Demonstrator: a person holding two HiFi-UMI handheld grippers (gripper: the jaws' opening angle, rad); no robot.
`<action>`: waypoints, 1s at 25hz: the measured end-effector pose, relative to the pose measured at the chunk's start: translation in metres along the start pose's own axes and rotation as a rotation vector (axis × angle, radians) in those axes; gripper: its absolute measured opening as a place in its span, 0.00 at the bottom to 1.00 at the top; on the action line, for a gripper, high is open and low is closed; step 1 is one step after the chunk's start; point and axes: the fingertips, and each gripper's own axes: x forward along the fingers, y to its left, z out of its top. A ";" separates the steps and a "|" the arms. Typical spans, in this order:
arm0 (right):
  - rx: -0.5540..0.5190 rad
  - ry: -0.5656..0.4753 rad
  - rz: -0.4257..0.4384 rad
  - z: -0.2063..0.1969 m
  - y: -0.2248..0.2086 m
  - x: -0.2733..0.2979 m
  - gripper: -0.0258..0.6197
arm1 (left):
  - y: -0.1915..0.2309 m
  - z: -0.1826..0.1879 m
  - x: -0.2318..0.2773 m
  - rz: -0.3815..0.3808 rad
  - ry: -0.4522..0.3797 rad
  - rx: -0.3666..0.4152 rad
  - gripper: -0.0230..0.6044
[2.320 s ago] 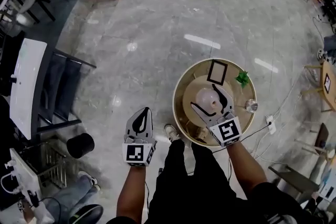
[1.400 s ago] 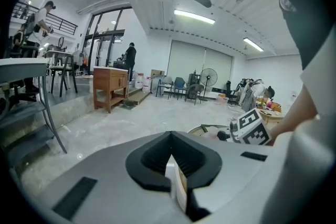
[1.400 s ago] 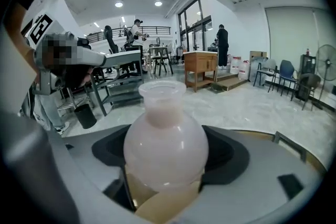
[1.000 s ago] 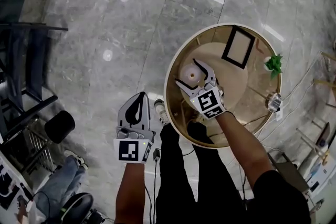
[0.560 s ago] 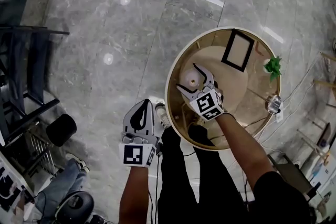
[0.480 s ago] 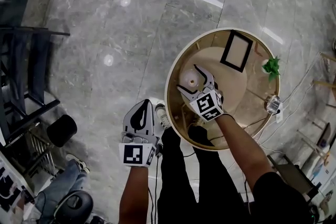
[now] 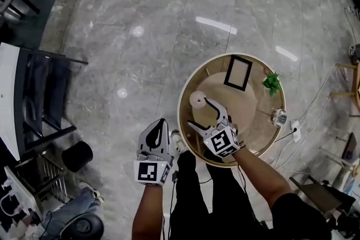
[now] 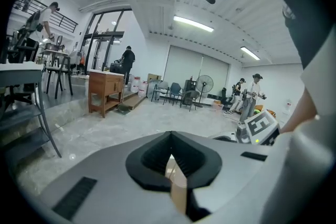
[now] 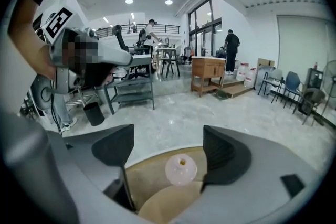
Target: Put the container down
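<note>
The container [image 7: 197, 100] is a pale pink round vase with a small mouth, standing upright on the round wooden table [image 7: 181, 116] near its left rim. My right gripper [image 7: 197, 113] is open just on my side of the container, with its fingertips short of it and nothing between them. In the right gripper view the container [image 9: 181, 169] stands on the tan table top [image 9: 140, 178], beyond the spread jaws of my right gripper [image 9: 169, 150]. My left gripper [image 7: 159, 122] hangs over the floor left of the table, shut and holding nothing; the left gripper view shows the left gripper [image 8: 170, 138] with its jaws together.
A black picture frame [image 7: 238, 72], a small green plant [image 7: 271, 81] and a shiny glass object [image 7: 278, 117] are on the table's far and right parts. A black bin [image 7: 77, 155] and dark chair [image 7: 39, 95] stand left. Cables and a socket strip [image 7: 295, 131] lie to the right.
The right gripper had its fingers around the container; it has drawn back toward me, leaving the container standing on the table. The left gripper stayed shut over the floor.
</note>
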 end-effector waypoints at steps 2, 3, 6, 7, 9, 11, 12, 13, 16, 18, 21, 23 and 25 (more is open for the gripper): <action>0.029 -0.044 -0.025 0.029 0.002 -0.024 0.66 | -0.009 0.020 -0.009 -0.004 -0.015 0.003 0.03; 0.047 -0.071 -0.038 0.043 0.001 -0.035 0.66 | -0.013 0.030 -0.012 -0.009 -0.026 0.007 0.03; 0.112 -0.164 -0.065 0.085 -0.005 -0.066 0.66 | -0.025 0.060 -0.017 -0.030 -0.058 0.033 0.03; 0.123 -0.184 -0.076 0.094 -0.006 -0.077 0.66 | -0.030 0.069 -0.019 -0.037 -0.065 0.043 0.03; 0.134 -0.210 -0.096 0.109 -0.005 -0.104 0.66 | -0.040 0.085 -0.027 -0.050 -0.072 0.053 0.03; 0.134 -0.229 -0.111 0.126 -0.002 -0.133 0.63 | -0.052 0.100 -0.038 -0.061 -0.077 0.056 0.03; 0.128 -0.234 -0.119 0.137 -0.001 -0.148 0.62 | -0.056 0.108 -0.044 -0.066 -0.081 0.059 0.03; 0.120 -0.244 -0.129 0.149 -0.002 -0.163 0.60 | -0.060 0.116 -0.048 -0.071 -0.085 0.065 0.03; 0.095 -0.289 -0.180 0.179 -0.009 -0.200 0.47 | -0.070 0.140 -0.058 -0.089 -0.103 0.091 0.03; 0.072 -0.311 -0.214 0.194 -0.015 -0.219 0.39 | -0.076 0.156 -0.063 -0.099 -0.123 0.107 0.03; 0.063 -0.371 -0.246 0.220 -0.019 -0.244 0.27 | -0.084 0.174 -0.070 -0.111 -0.148 0.120 0.03; 0.042 -0.409 -0.260 0.235 -0.017 -0.261 0.18 | -0.091 0.180 -0.077 -0.121 -0.152 0.102 0.03; 0.005 -0.433 -0.271 0.247 -0.015 -0.277 0.12 | -0.098 0.187 -0.084 -0.135 -0.167 0.060 0.03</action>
